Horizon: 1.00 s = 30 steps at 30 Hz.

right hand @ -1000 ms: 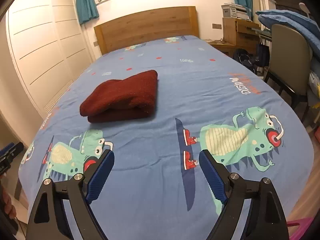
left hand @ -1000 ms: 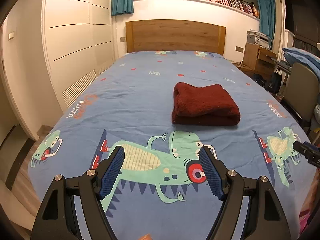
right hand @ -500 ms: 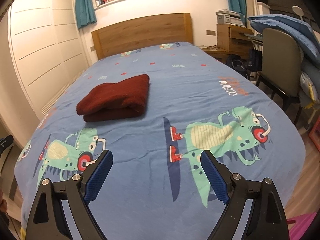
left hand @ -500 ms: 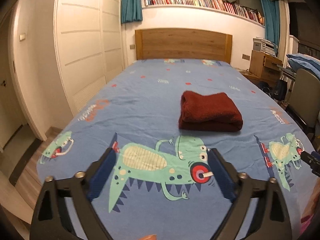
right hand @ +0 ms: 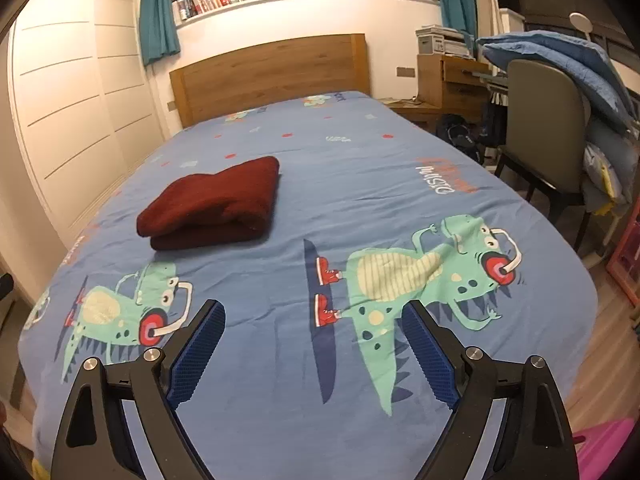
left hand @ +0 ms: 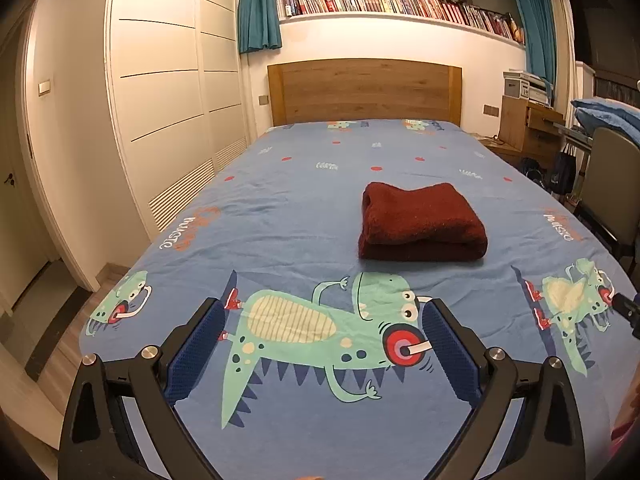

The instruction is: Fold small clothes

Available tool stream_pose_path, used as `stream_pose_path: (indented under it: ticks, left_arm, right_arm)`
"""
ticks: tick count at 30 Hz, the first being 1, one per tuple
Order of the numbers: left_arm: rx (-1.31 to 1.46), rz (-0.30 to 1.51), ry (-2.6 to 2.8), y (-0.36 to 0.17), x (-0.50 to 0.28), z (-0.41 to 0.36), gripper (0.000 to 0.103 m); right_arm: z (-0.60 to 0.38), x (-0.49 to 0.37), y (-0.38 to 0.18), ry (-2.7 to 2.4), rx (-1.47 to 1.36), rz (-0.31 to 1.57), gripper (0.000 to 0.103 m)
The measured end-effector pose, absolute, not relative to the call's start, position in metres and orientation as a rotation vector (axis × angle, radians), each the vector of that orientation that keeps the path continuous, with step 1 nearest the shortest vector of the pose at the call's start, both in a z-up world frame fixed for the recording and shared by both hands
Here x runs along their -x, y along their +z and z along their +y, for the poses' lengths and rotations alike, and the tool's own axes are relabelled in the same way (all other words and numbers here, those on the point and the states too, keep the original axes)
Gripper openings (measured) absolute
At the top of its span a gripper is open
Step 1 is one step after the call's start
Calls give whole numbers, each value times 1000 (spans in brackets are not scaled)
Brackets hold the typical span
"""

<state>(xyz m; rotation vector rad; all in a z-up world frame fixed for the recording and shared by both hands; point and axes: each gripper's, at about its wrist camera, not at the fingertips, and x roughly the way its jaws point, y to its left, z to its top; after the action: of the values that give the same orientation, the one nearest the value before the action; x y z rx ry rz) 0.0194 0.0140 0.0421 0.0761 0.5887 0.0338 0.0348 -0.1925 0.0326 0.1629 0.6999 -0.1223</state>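
Observation:
A dark red garment (left hand: 420,222) lies folded in a thick rectangle on the blue dinosaur-print bedspread (left hand: 312,208), near the middle of the bed. It also shows in the right wrist view (right hand: 212,204), to the left. My left gripper (left hand: 322,320) is open and empty, held above the foot of the bed, well short of the garment. My right gripper (right hand: 314,320) is open and empty too, over the foot of the bed, to the right of the garment. The tip of the right gripper (left hand: 626,312) shows at the left wrist view's right edge.
A wooden headboard (left hand: 364,92) stands at the far end. White wardrobe doors (left hand: 168,92) run along the left side. A chair (right hand: 548,136) piled with blue bedding, a wooden desk (right hand: 452,80) and a pink box (right hand: 604,448) stand on the right.
Both grippers have pulled back and risen away from the folded garment, so more of the bed and room shows. Both stay open. The garment has not moved.

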Motion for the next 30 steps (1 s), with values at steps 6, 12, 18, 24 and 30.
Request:
stream_pose_path:
  ticks: [6, 12, 18, 24, 30]
  left_arm:
    - [-87, 604, 36, 34, -25, 11, 97]
    - [-84, 620, 38, 27, -30, 12, 97]
    - [-85, 639, 42, 19, -35, 13, 97]
    - [-86, 652, 41, 13, -39, 12, 97]
    - [-84, 664, 41, 9, -43, 13, 97]
  right_arm:
    - [-196, -35, 35, -148, -160, 669, 92]
    - [-198, -38, 32, -165, -155, 675, 92]
    - [-196, -41, 26, -169, -150, 686, 92]
    - [-195, -44, 21, -167, -144, 699, 92]
    - [-191, -48, 15, -162, -138, 717, 92]
